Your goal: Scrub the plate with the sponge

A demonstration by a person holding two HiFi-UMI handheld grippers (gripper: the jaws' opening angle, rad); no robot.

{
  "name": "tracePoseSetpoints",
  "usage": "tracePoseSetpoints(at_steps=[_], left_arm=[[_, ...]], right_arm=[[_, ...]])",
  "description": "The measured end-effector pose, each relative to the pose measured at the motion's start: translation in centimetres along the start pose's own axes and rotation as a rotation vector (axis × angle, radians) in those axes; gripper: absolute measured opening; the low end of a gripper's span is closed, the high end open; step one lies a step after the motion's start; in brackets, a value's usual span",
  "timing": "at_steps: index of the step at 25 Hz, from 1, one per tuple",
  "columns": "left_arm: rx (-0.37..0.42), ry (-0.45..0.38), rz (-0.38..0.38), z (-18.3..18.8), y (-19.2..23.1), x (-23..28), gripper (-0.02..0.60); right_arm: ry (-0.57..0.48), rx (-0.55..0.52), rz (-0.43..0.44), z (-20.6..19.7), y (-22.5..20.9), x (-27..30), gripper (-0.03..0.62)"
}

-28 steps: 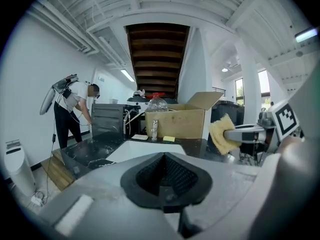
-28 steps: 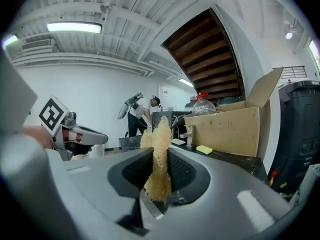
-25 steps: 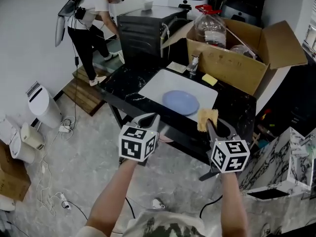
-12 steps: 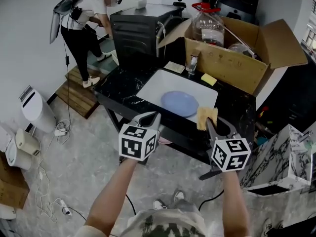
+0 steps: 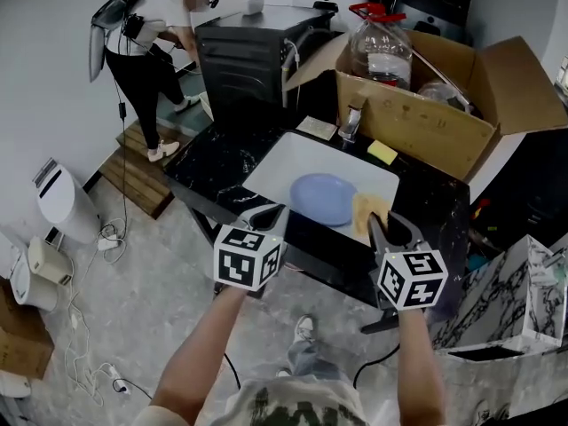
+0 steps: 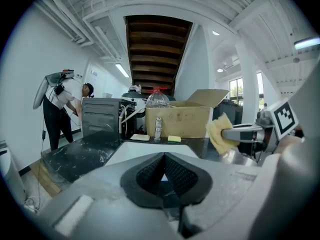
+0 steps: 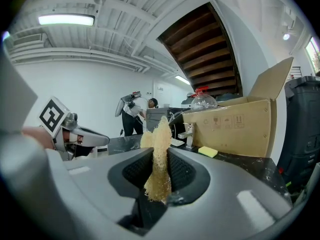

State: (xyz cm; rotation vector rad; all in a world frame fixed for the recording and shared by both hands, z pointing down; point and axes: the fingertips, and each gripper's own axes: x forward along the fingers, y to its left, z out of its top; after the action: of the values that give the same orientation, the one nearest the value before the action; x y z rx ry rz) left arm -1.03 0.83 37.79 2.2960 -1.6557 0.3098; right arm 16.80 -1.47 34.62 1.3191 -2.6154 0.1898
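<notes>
A round blue plate (image 5: pixel 325 198) lies flat in the white sink (image 5: pixel 284 162) set in the black marble counter. My right gripper (image 5: pixel 383 224) is shut on a ragged yellow sponge (image 5: pixel 370 209), which hangs just right of the plate over the sink's near right corner. In the right gripper view the sponge (image 7: pixel 159 159) sticks up between the two jaws. My left gripper (image 5: pixel 266 216) is shut with nothing in it, at the counter's front edge below and left of the plate. The left gripper view shows its pads (image 6: pixel 150 171) meeting, and the sponge (image 6: pixel 218 133) off to the right.
Behind the sink stand a faucet (image 5: pixel 352 122), a second yellow sponge (image 5: pixel 382 152), an open cardboard box (image 5: pixel 426 105) with a water jug (image 5: pixel 377 47), and a black oven (image 5: pixel 244 56). A person (image 5: pixel 146 43) bends at the far left. A marbled box (image 5: pixel 524 291) stands at the right.
Both grippers have come closer to the sink. The sponge now hangs over the sink's near right corner beside the plate. The person at the back has shifted slightly.
</notes>
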Motion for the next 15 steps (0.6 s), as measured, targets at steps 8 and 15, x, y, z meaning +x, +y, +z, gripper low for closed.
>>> tracePoseSetpoints(at_steps=[8, 15], left_arm=[[0.010, 0.030, -0.007, 2.0, 3.3, 7.0, 0.000], [0.011, 0.053, -0.005, 3.8, 5.9, 12.6, 0.000]], right_arm=[[0.009, 0.036, -0.001, 0.8, -3.9, 6.8, 0.080], [0.009, 0.051, -0.001, 2.3, -7.3, 11.9, 0.080]])
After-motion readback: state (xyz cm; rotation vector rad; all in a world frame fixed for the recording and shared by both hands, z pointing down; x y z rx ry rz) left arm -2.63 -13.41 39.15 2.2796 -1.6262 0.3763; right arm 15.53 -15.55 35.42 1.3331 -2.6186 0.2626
